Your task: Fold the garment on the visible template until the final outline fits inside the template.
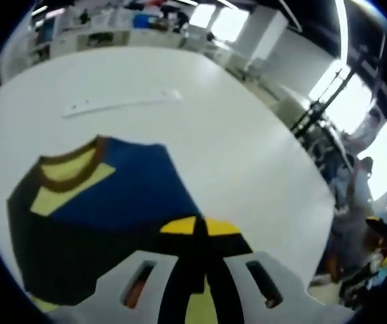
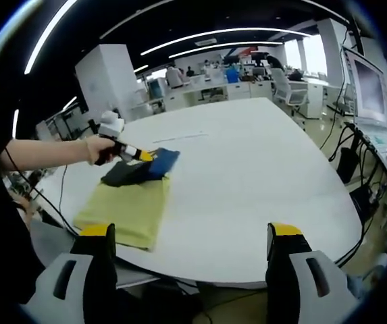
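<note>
Right now the left gripper (image 2: 142,155) has its fingers pinching the blue garment's (image 1: 112,202) edge over the yellow template (image 2: 125,209) on the white worktop (image 2: 247,189), likely to fold it smaller, while the right gripper (image 2: 193,243) waits nearby, fingers spread.

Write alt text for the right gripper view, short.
A hand holds the left gripper over a dark blue garment lying on a yellow-green template on a white table. The right gripper, open and empty, frames the bottom; office desks behind.
</note>
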A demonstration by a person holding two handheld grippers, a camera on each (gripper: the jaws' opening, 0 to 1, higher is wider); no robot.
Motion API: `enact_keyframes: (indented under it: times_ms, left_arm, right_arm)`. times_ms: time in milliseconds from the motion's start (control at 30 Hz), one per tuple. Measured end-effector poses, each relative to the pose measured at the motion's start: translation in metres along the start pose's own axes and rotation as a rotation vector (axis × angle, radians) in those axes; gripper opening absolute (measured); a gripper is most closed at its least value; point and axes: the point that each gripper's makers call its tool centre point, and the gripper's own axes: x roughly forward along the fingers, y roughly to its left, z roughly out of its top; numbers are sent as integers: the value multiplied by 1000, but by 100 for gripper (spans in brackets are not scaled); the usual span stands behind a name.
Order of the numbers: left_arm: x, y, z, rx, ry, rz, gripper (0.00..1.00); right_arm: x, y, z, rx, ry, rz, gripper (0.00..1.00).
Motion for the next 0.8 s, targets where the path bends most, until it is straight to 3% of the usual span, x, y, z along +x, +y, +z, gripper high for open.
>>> enact_keyframes:
  times_ms: [300,800]
  left_arm:
    - [25,-2,-6,4,31,14,0]
    - [46,4,-15,15,68,23,1]
  right_arm:
    - [-1,-8,-6,13,10,-13,92]
    - [0,-10,-15,24,26,-19,92]
